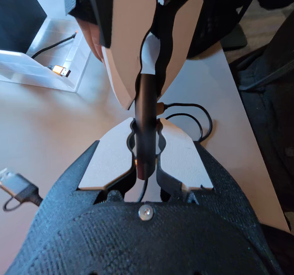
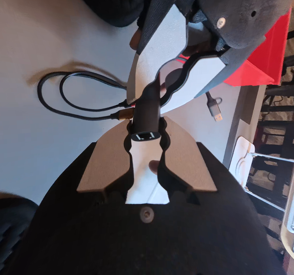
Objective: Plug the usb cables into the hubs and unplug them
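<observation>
A long black USB hub [image 1: 145,124] is held above the white table, gripped at both ends. My left gripper [image 1: 145,121] is shut on its near end. My right gripper [image 2: 145,122] is shut on the opposite end, where a square port [image 2: 145,136] faces the camera. Each gripper shows across from the other, the right one [image 1: 144,98] in the left wrist view and the left one [image 2: 160,82] in the right wrist view. A gold plug [image 2: 125,114] and a red plug [image 2: 132,105] sit in the hub's side. Their black cable [image 2: 47,95] loops on the table.
A loose grey USB plug [image 2: 214,108] lies on the table [image 2: 47,36] near its edge, and also shows in the left wrist view [image 1: 15,186]. A clear bin [image 1: 39,76] at the far left holds a gold USB plug [image 1: 61,70] on a braided cable. A red object [image 2: 262,60] stands nearby. Both grippers' tips are close together, under 4 cm apart.
</observation>
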`<state>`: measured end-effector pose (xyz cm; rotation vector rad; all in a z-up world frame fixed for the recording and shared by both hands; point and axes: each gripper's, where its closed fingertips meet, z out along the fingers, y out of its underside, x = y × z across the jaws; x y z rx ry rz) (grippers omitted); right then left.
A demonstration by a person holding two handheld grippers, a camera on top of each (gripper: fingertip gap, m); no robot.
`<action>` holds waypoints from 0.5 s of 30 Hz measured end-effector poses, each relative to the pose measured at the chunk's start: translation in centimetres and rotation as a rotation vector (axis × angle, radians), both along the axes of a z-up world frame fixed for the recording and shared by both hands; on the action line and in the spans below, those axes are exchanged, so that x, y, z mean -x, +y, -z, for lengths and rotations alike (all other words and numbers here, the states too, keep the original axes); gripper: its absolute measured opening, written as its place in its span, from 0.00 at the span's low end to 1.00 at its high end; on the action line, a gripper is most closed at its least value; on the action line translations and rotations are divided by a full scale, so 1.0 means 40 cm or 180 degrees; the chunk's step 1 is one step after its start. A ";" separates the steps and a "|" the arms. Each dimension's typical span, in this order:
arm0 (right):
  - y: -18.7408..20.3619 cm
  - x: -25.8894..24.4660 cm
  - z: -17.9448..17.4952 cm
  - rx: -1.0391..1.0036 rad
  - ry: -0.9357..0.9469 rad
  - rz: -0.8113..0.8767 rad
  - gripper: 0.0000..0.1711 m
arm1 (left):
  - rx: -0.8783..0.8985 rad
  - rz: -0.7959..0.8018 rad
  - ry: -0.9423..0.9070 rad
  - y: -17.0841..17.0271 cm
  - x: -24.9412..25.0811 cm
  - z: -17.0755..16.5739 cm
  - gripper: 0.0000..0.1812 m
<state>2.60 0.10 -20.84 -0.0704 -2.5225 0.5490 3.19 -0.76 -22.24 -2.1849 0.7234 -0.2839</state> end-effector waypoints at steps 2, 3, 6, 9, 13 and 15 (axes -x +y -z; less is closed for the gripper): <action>0.008 0.009 -0.010 0.0122 0.0085 0.0081 0.18 | -0.0137 -0.0082 -0.0202 0.000 0.003 -0.016 0.12; 0.010 0.012 -0.019 0.0229 0.0125 0.0123 0.18 | -0.0219 -0.0108 -0.0274 -0.001 0.006 -0.025 0.12; 0.034 0.024 -0.047 0.0501 0.0245 0.0321 0.18 | -0.0541 -0.0201 -0.0357 -0.007 0.019 -0.058 0.11; 0.057 0.021 -0.071 0.0938 0.0192 0.0498 0.24 | -0.0943 -0.0307 -0.0433 -0.008 0.034 -0.106 0.11; 0.073 0.003 -0.093 0.1538 0.0054 0.0589 0.28 | -0.1404 -0.0389 -0.0468 -0.009 0.047 -0.155 0.11; 0.066 -0.008 -0.110 0.1796 0.0036 0.0556 0.27 | -0.1590 -0.0441 -0.0441 -0.006 0.054 -0.169 0.11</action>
